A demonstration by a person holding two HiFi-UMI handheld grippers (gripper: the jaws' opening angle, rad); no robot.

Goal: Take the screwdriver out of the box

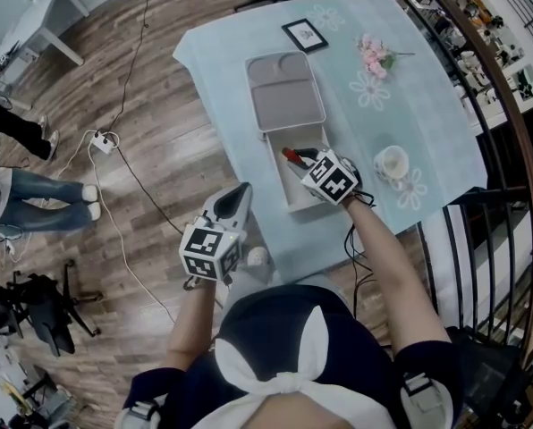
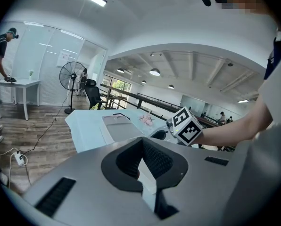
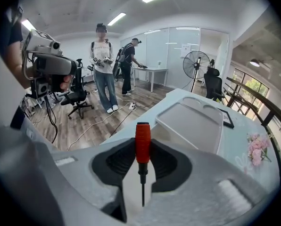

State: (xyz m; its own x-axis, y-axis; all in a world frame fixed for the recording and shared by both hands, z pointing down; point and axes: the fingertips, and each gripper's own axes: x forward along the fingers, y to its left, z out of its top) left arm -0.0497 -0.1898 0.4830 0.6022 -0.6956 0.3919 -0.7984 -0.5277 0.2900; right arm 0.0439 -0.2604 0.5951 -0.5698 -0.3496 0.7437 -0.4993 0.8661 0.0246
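Screwdriver (image 1: 290, 155) straight away in the head view: red handle poking out past the right gripper (image 1: 306, 159), directly over the open box (image 1: 289, 199) on the pale blue table (image 1: 427, 123). Lifted clear of the box floor or not, impossible to say from up here. Lid (image 1: 284, 92) flipped back on the far side. Left gripper (image 1: 241, 193) down at the near table edge, apart from the box.

Over to the left gripper view: fingers (image 2: 157, 159) closed tip to tip, nothing pinched, just a sliver of table showing behind them.

Now the right gripper view: screwdriver (image 3: 142, 142) dead centre, red handle squeezed between the two dark pads (image 3: 117, 161), one pressing each side. Handle end sticking out beyond the fingertips, thin black shaft running back between the fingers toward the camera. Lid lying flat just beyond on the table.
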